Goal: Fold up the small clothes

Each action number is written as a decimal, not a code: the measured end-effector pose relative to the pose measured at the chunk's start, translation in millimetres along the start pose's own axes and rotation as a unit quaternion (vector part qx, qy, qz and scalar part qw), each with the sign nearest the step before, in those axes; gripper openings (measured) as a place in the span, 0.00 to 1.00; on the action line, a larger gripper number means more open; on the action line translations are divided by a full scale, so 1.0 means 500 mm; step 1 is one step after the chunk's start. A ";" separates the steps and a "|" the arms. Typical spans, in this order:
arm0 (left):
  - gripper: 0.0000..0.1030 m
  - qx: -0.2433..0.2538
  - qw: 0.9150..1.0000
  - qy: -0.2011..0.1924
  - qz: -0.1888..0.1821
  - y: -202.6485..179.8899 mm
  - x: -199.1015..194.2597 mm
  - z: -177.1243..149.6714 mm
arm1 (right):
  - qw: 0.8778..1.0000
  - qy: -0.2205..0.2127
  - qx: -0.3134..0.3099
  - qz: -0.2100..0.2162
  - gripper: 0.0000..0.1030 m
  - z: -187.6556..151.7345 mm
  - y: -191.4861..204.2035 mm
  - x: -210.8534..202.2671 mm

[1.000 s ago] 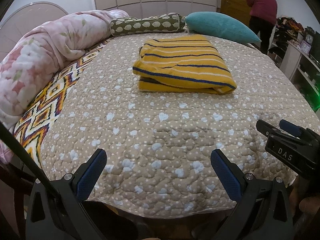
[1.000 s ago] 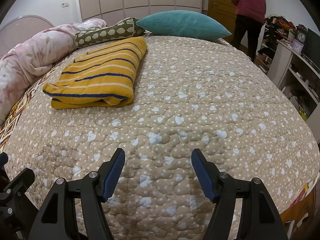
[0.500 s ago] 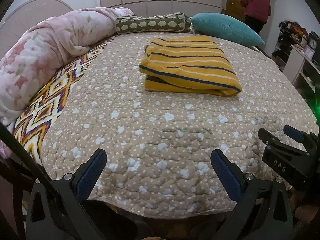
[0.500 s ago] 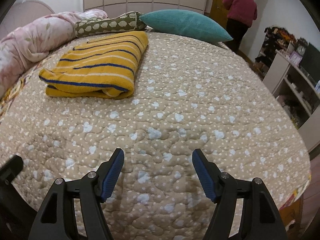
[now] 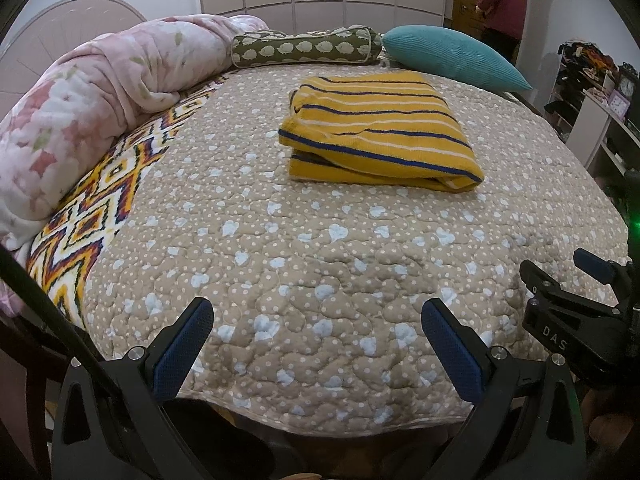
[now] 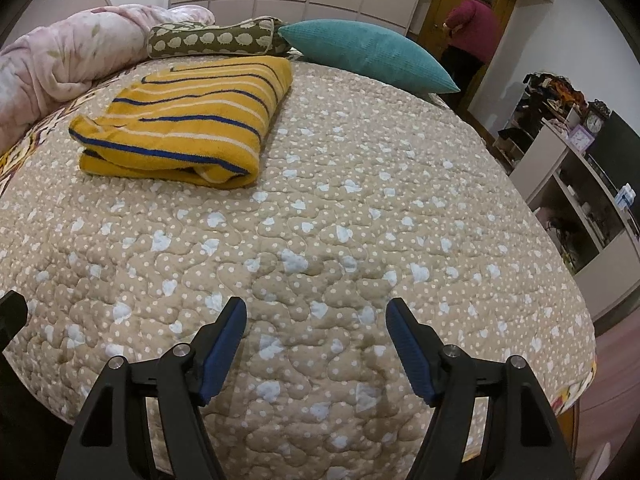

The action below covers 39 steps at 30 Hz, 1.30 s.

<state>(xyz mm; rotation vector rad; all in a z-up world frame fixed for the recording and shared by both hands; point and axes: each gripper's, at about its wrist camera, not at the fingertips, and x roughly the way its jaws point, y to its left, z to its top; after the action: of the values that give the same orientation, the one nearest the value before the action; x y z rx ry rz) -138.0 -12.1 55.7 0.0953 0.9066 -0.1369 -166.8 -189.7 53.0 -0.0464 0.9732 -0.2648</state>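
Garment [image 5: 380,128] — a yellow striped piece, lies folded mid-bed [image 5: 320,248], nothing else visibly awaiting folding | left gripper [image 5: 318,344] spread wide, empty, at the near edge | right gripper [image 6: 316,344] likewise empty — well apart from it

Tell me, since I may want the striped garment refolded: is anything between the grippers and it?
Nothing visible: only bare quilt lies between the open left gripper, the open right gripper and the yellow striped garment.
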 end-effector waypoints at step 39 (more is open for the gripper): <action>1.00 0.005 1.000 0.004 -0.002 -0.002 0.007 -0.002 | 1.000 0.016 -0.016 -0.022 0.78 0.000 0.004 0.013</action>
<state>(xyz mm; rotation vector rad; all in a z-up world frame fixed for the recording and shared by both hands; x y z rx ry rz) -137.0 -13.0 52.4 0.1027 0.9144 -0.1447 -162.8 -189.3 47.3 -0.0924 1.0088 -0.2913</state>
